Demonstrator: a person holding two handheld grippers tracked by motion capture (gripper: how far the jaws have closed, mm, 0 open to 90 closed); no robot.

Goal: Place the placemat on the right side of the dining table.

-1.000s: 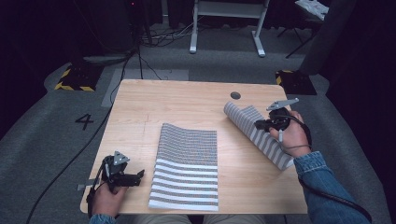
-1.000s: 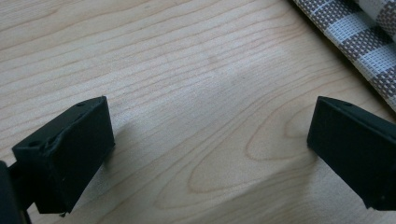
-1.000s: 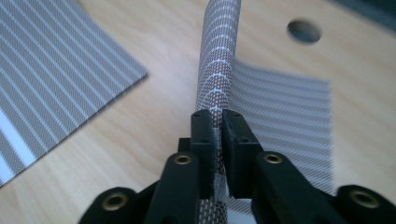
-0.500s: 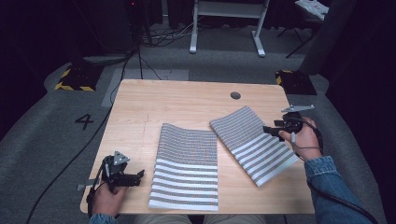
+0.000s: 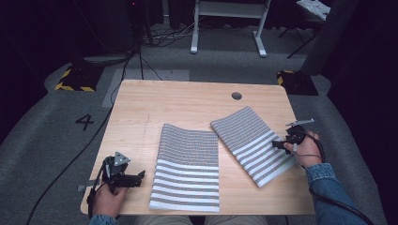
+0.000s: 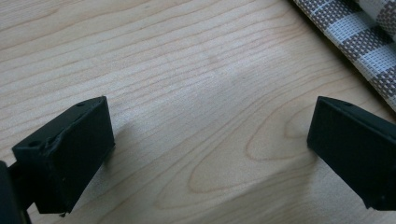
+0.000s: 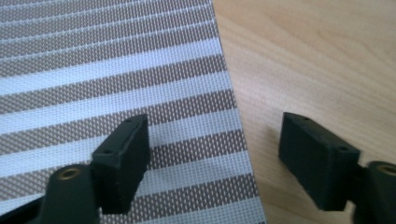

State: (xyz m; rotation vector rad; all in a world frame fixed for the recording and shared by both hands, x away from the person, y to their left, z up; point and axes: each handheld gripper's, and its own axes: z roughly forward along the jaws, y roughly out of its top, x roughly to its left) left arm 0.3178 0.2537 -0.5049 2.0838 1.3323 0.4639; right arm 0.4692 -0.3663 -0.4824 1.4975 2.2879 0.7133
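Two striped woven mats lay on wooden bench [image 5: 141,108]. Centre mat [image 5: 187,166] flat near front edge; right mat [image 5: 253,143] angled beside it, now unrolled flat (half a second earlier still settling). Left tongs [image 5: 133,177] gaped wide over bare wood at front-left corner. Right tongs [image 5: 280,144] spread wide, straddling right mat's edge, gripping nothing.

"What's on the desk [image 5: 141,108]?"
"Two mats: one mat [image 5: 187,164] at the middle front, the other mat [image 5: 251,143] right of it, turned askew, corners nearly touching."
"And behind?"
"A hole [image 5: 236,95] near the far edge."
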